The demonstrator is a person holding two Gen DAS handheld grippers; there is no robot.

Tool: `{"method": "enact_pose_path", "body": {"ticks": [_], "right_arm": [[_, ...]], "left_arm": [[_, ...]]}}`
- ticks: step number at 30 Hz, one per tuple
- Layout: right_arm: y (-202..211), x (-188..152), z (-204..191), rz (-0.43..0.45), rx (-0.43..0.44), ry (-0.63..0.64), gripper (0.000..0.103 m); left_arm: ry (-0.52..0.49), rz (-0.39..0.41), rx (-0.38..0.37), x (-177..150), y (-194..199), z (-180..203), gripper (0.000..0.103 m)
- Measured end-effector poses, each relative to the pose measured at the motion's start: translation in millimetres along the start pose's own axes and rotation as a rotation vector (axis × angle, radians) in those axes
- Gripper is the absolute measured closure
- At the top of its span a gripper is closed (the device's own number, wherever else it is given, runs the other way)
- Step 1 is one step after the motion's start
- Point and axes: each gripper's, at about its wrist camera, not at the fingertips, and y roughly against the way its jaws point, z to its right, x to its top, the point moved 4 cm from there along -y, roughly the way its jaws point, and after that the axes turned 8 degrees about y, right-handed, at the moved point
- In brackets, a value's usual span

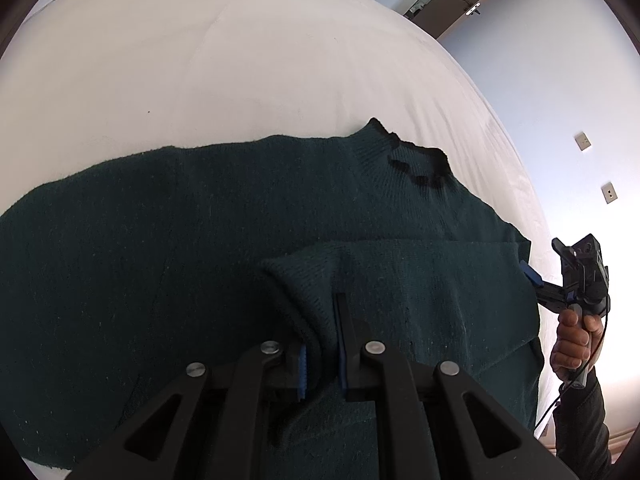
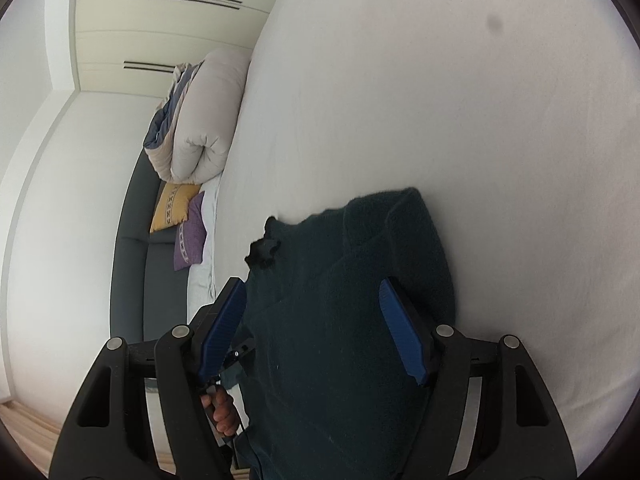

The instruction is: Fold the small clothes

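No writing was readable. Left gripper (image 1: 322,354) pinched a sleeve cuff (image 1: 308,284) of the dark green sweater (image 1: 160,240), lying on white bed (image 1: 200,60). Right gripper (image 2: 316,328) was spread wide over sweater w/o touching.

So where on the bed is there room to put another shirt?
The white bed is bare beyond the sweater's collar, up to the duvet. Near the edge it's crowded: sweater and both claws.
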Motion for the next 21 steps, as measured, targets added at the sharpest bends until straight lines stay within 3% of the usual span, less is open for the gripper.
{"method": "enact_pose_path", "body": {"ticks": [7,12,14,21], "right_arm": [[7,-62,-18,-0.126,0.022,0.060,0.036],[42,-86,-22,-0.030,0.000,0.025,0.033],[58,-104,-32,-0.011,0.036,0.024,0.032],[24,-143,-47,-0.065,-0.022,-0.075,0.032]], "left_arm": [[0.004,0.000,-0.001,-9,5,-4,0.091],[0.030,0.003,-0.012,-16,5,-5,0.091],[0.039,0.006,-0.019,-19,5,-6,0.091],[0.064,0.017,-0.016,-20,3,-4,0.091]]}}
